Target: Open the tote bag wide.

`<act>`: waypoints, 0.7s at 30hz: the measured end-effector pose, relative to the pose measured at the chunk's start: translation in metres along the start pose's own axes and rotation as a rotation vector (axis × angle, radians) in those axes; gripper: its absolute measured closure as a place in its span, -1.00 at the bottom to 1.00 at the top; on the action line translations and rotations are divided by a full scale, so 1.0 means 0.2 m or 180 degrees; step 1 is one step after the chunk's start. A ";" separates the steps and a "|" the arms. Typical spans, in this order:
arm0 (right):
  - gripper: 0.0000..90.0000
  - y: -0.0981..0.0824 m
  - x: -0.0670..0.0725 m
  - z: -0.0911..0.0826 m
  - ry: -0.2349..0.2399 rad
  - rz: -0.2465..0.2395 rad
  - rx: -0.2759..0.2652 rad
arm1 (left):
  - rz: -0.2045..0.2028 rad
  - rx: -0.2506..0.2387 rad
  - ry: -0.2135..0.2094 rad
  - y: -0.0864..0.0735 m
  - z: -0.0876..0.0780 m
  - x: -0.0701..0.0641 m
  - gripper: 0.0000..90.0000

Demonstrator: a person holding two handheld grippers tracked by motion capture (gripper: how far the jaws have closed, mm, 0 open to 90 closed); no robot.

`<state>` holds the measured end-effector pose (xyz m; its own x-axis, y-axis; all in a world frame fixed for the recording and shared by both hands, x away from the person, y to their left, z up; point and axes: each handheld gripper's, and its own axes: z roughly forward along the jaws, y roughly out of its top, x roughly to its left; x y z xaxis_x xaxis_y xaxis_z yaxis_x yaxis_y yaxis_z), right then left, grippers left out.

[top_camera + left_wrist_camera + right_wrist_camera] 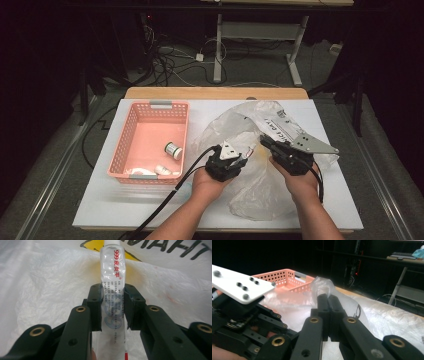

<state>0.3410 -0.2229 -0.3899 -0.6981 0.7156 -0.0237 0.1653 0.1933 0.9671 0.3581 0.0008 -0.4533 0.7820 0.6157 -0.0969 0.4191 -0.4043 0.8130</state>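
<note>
- One pink basket [150, 137] stands on the left part of the white tabletop [100, 200]. Inside it lie three small white things: a round container [173, 149] toward its right wall, and two more [165, 170] at its near right corner, too small to tell apart clearly.
- One crumpled clear plastic bag [260, 190] spreads over the middle and right of the tabletop, with black print and a yellow mark on it.
- One white tube [113, 277] with red lettering is in play, and there are two claws, one in each of the person's hands.
- The left claw [239, 159] sits just right of the basket, at the near left edge of the bag. In the left gripper view its jaws pinch the tube across its lower body, pads pressing on both sides; the tube's cap end sticks out past the jaws, over the bag's printed face.
- The right claw [266, 142] is just beside the left one, to its right. In the right gripper view its jaws are pressed together on a raised fold of the bag [322, 286].
- Beyond the far edge of the tabletop, cables [170, 65] lie on the floor beside the legs of a frame [218, 50].
</note>
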 end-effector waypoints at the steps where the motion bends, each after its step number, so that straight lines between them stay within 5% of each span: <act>1: 1.00 0.00 0.00 0.00 -0.0006 0.0006 -0.0017 | -0.0016 -0.0015 0.0002 0.01 0.01 0.00 0.53; 12: 1.00 0.04 -0.01 -0.02 0.0014 0.0030 -0.0128 | -0.0005 0.0095 0.0111 0.05 0.16 0.00 0.52; 21: 1.00 0.04 -0.02 -0.02 0.0015 0.0053 -0.0137 | -0.0150 0.0077 0.0124 0.05 0.24 0.03 0.52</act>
<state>0.3419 -0.2273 -0.3813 -0.6987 0.7154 -0.0065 0.1470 0.1524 0.9773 0.3896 -0.0318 -0.4727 0.7428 0.6601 -0.1121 0.4664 -0.3900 0.7939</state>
